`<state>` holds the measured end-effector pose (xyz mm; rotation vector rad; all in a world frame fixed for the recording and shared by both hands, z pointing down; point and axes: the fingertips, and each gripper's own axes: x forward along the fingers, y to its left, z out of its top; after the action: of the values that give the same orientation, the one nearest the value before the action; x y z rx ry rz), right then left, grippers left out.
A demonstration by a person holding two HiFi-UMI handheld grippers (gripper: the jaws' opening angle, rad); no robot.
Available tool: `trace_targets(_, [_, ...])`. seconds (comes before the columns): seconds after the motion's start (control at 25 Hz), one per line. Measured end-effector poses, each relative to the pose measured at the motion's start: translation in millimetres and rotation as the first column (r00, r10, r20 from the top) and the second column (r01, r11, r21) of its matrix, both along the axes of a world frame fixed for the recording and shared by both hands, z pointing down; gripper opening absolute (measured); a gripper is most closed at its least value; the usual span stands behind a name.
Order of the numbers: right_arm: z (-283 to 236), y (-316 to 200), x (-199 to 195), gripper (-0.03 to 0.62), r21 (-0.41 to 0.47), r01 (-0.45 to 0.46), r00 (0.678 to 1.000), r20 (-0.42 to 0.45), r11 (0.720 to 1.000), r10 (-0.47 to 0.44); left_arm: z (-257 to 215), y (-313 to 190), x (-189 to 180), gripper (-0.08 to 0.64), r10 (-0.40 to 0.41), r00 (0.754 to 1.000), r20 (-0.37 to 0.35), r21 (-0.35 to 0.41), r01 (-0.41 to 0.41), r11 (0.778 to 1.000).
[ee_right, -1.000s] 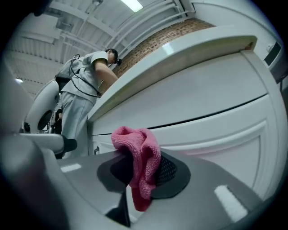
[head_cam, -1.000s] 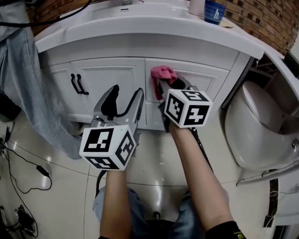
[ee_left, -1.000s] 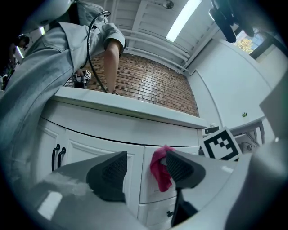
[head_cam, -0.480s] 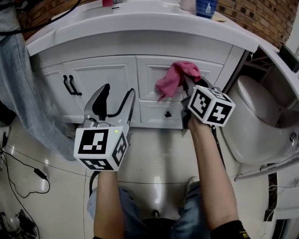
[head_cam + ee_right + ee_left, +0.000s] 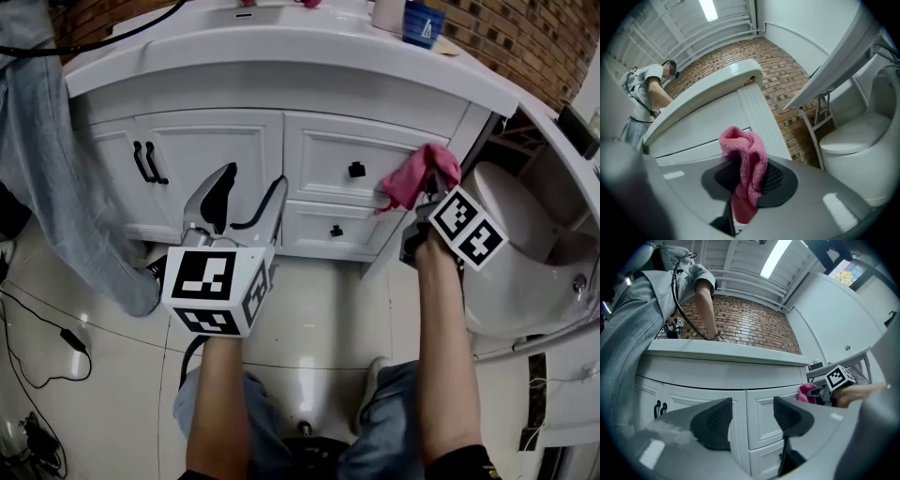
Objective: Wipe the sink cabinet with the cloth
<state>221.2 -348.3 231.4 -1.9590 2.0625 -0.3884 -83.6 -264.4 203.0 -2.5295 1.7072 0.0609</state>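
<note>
I have the pink cloth [image 5: 413,178] pinched in my right gripper [image 5: 427,190]. In the right gripper view its jaws are closed on a bunched fold of the cloth [image 5: 746,161], with one lobe standing above the pads and a tail hanging below. From the head view, the cloth sits at the far right end of the upper drawer [image 5: 333,148] of the sink cabinet [image 5: 234,141], right of the drawer's black knob [image 5: 356,170] and close to the corner post next to the toilet [image 5: 525,253]. It looks to be against the white front there, though I cannot confirm contact.

My left gripper [image 5: 246,192] hangs in front of the cabinet, near the seam between door and drawers. Its jaws stand well apart with nothing between them, and only the cabinet front shows through the gap.

As for progress, the white panels show no streaks or damp marks, so I cannot tell which areas are done. Going by where the cloth is, I judge I am at the right edge of the top drawer row. The lower drawer [image 5: 328,230], the left-hand doors with the black handles [image 5: 145,161] and the band under the countertop [image 5: 281,47] probably all need a pass
</note>
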Motion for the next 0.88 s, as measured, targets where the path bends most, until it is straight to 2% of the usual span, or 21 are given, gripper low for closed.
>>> trace_targets(0.08, [-7, -1, -45, 0.08, 0.024, 0.122, 0.992, -0.042, 0.992, -0.121, 0, 0, -5, 0.275, -0.007, 1.0, -0.003, -0.001, 0.007, 1.0])
trace_targets(0.12, [-12, 0, -77, 0.08, 0.042, 0.213, 0.974, -0.084, 0.976, -0.209, 0, 0, -7, 0.275, -0.011, 1.0, -0.005, -0.001, 0.011, 1.0])
trace_targets(0.2, [-20, 5, -147, 0.08, 0.06, 0.396, 0.904, -0.202, 0.916, -0.378, -2, 1, -10, 0.273, -0.019, 1.0, -0.015, 0.008, 0.019, 1.0])
trace_targets(0.28, [-19, 12, -204, 0.08, 0.043, 0.521, 0.818, -0.311, 0.852, -0.485, -6, 4, -13, 0.264, -0.027, 0.999, -0.024, 0.028, 0.027, 0.999])
trace_targets(0.36, [-6, 12, -243, 0.08, 0.004, 0.593, 0.749, -0.37, 0.805, -0.55, -9, 7, -18, 0.259, -0.038, 0.999, -0.017, 0.039, 0.038, 0.999])
trace_targets(0.4, [3, 10, -255, 0.08, -0.021, 0.614, 0.725, -0.379, 0.789, -0.575, -9, 8, -20, 0.259, -0.044, 0.999, -0.007, 0.039, 0.044, 0.998])
trace_targets(0.48, [19, 3, -268, 0.08, -0.065, 0.632, 0.701, -0.376, 0.772, -0.605, -7, 9, -25, 0.259, -0.054, 0.998, 0.018, 0.036, 0.054, 0.998])
trace_targets(0.52, [24, 0, -269, 0.08, -0.077, 0.628, 0.702, -0.375, 0.774, -0.606, -6, 9, -26, 0.259, -0.059, 0.998, 0.032, 0.035, 0.058, 0.998])
trace_targets(0.6, [27, -7, -259, 0.08, -0.089, 0.589, 0.727, -0.378, 0.804, -0.574, -5, 9, -31, 0.259, -0.07, 0.996, 0.059, 0.036, 0.068, 0.997])
trace_targets(0.76, [18, -16, -201, 0.08, -0.082, 0.453, 0.818, -0.359, 0.888, -0.451, -6, 6, -36, 0.259, -0.076, 0.995, 0.061, 0.034, 0.074, 0.997])
trace_targets(0.88, [10, -20, -134, 0.08, -0.057, 0.351, 0.898, -0.261, 0.935, -0.353, -5, 4, -29, 0.259, -0.06, 0.997, 0.039, 0.03, 0.058, 0.998])
